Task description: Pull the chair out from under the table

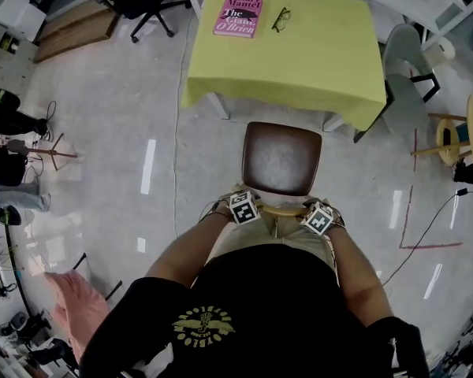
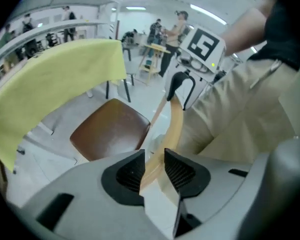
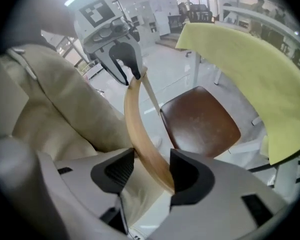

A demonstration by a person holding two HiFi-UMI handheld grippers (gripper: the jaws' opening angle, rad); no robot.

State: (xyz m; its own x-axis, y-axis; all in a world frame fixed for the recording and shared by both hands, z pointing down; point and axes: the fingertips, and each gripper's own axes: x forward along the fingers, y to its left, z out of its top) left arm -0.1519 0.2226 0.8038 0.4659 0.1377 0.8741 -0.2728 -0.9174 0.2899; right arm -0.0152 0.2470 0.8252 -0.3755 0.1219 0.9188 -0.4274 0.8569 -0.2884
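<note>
Pinching the backrest rail (image 2: 176, 119) in my left gripper (image 2: 154, 171), I am letting my right gripper (image 3: 152, 173) gape loosely around it (a one-sided hold), so the chair (image 1: 281, 157) is risking a twist. Head view is showing its seat just out from the table (image 1: 315, 61); only gripper views are showing how the jaws sit.

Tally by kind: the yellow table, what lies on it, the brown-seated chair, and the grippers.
Table: 1
Book: 1
Glasses: 1
Chair: 1
Grippers: 2, left gripper and right gripper
Total: 6
</note>
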